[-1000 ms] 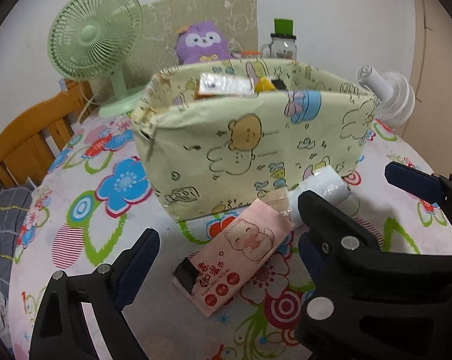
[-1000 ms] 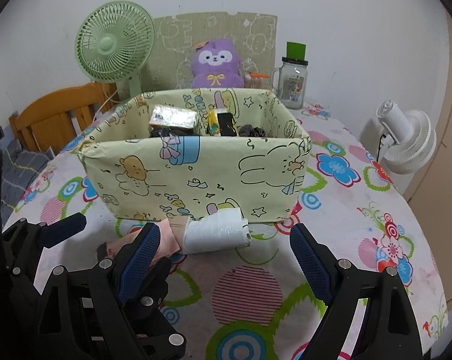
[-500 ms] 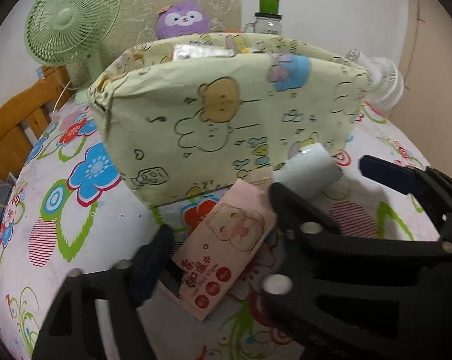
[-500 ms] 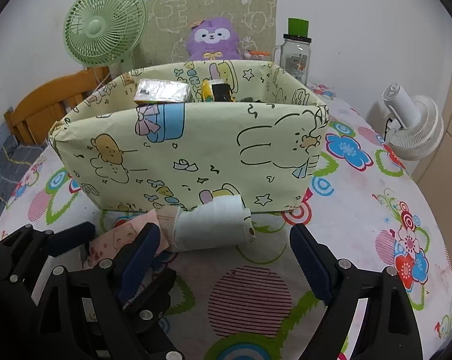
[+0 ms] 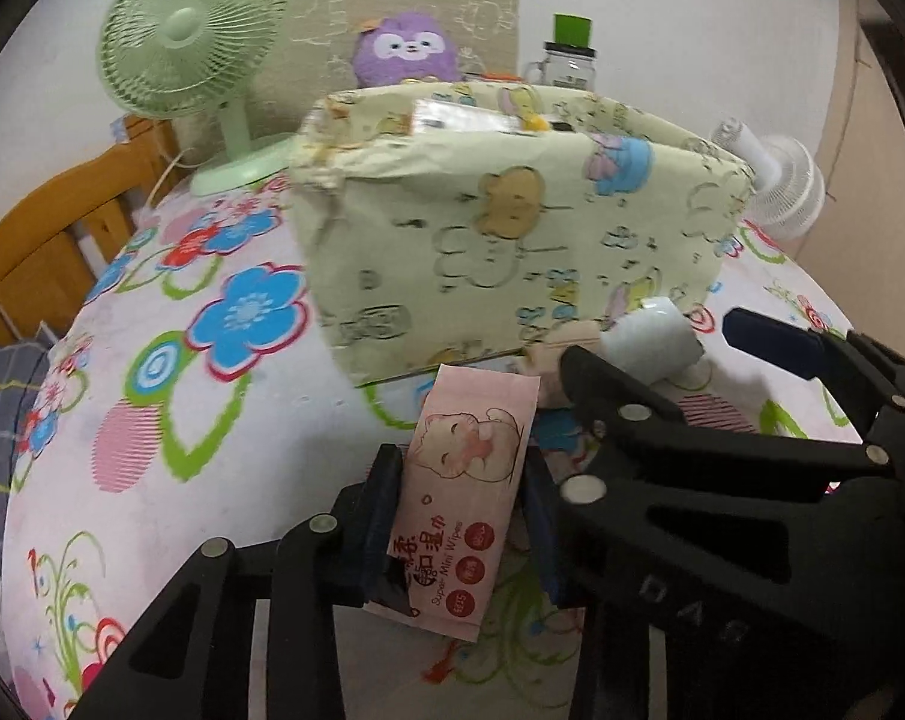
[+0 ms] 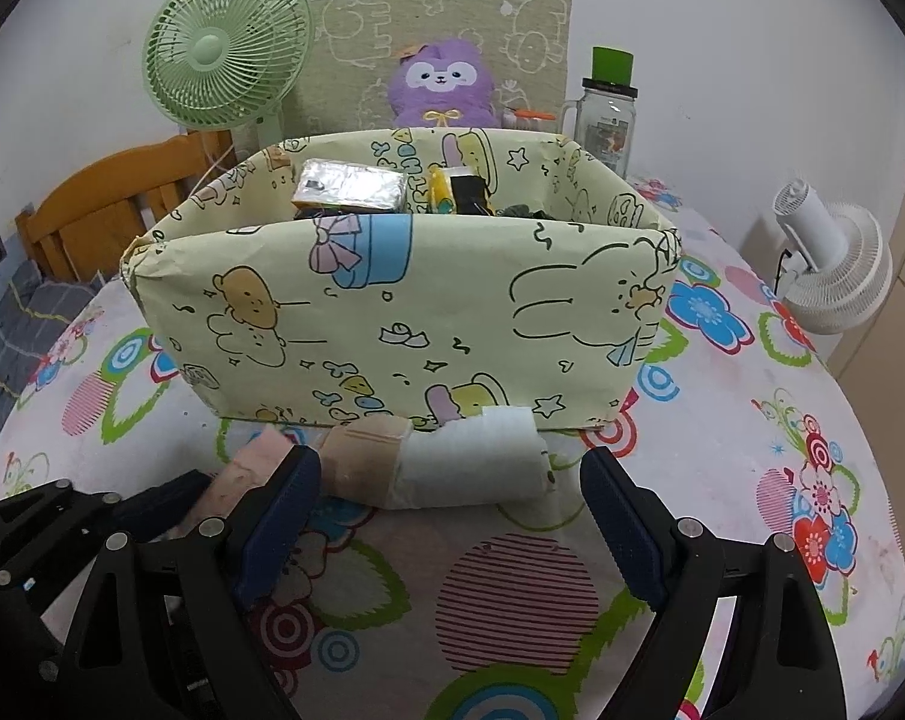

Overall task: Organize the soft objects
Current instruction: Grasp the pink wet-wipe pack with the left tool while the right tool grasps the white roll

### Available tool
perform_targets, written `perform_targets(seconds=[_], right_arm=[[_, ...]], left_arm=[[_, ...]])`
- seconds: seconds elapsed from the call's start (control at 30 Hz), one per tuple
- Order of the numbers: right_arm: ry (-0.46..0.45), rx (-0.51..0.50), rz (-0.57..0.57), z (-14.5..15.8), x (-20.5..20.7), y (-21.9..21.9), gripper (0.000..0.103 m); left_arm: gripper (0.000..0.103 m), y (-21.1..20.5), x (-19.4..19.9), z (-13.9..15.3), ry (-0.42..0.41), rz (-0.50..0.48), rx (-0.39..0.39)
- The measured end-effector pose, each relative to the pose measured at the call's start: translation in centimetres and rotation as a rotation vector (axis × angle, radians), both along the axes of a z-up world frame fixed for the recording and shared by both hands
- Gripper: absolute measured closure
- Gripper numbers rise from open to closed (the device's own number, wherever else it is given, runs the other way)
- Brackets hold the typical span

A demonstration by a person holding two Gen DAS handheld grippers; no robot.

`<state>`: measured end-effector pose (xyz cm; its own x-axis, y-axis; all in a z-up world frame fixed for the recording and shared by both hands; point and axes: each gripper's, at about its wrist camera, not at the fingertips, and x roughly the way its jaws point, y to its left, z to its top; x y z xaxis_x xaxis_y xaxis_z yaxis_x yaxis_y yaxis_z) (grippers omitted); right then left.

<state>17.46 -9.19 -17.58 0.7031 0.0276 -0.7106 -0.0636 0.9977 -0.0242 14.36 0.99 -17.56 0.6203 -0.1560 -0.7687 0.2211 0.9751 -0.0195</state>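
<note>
A pink wipes pack lies on the flowered tablecloth in front of the pale yellow cartoon-print box. My left gripper straddles the pack's near half; its jaws are closing and both blue pads touch the pack's sides. In the right wrist view the pack shows at lower left, beside the left gripper. A white cloth roll and a peach roll rest against the box. My right gripper stands open just short of the white roll, holding nothing.
The box holds a silver packet and several small items. Behind it stand a green fan, a purple plush and a green-lidded jar. At the right stands a white fan; at the left, a wooden chair.
The left jaws have closed from wide apart onto the sides of the pink pack, with the gripper pushed forward over it. The right gripper stays open and has edged nearer the box.
</note>
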Motion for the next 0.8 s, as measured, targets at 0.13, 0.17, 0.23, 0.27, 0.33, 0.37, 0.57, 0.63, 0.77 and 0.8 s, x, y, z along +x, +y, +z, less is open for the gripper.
perform_targets(seconds=[0.13, 0.17, 0.23, 0.27, 0.33, 0.37, 0.57, 0.63, 0.77, 0.8], right_arm=[[0.015, -0.005, 0.005, -0.2, 0.4, 0.3, 0.013], [0.016, -0.003, 0.007, -0.2, 0.5, 0.4, 0.013], [0.03, -0.01, 0.012, -0.3, 0.8, 0.6, 0.013], [0.034, -0.012, 0.012, -0.4, 0.9, 0.7, 0.013], [0.045, -0.024, 0.008, -0.5, 1.3, 0.9, 0.013], [0.048, -0.025, 0.008, -0.5, 1.4, 0.9, 0.013], [0.119, 0.008, 0.01, -1.2, 2.9, 0.6, 0.014], [0.124, 0.033, 0.025, -1.5, 3.0, 0.7, 0.021], [0.126, 0.061, 0.058, -1.4, 2.8, 1.1, 0.036], [0.124, 0.063, 0.061, -1.4, 2.7, 1.2, 0.04]], left_arm=[[0.063, 0.6, 0.4, 0.0, 0.001, 0.034, 0.005], [0.063, 0.6, 0.5, 0.0, 0.003, 0.036, 0.003], [0.063, 0.5, 0.7, 0.0, 0.009, 0.036, 0.002], [0.063, 0.5, 0.9, -0.1, 0.012, 0.034, 0.001], [0.063, 0.4, 1.1, -0.2, 0.017, 0.038, -0.001], [0.063, 0.3, 1.3, -0.2, 0.017, 0.04, 0.0], [0.064, -0.1, 1.7, -0.4, 0.017, 0.04, 0.008], [0.064, -0.1, 1.7, -0.4, 0.016, 0.042, 0.007], [0.064, -0.4, 1.5, -0.4, 0.005, 0.042, 0.021], [0.064, -0.4, 1.5, -0.4, 0.003, 0.043, 0.024]])
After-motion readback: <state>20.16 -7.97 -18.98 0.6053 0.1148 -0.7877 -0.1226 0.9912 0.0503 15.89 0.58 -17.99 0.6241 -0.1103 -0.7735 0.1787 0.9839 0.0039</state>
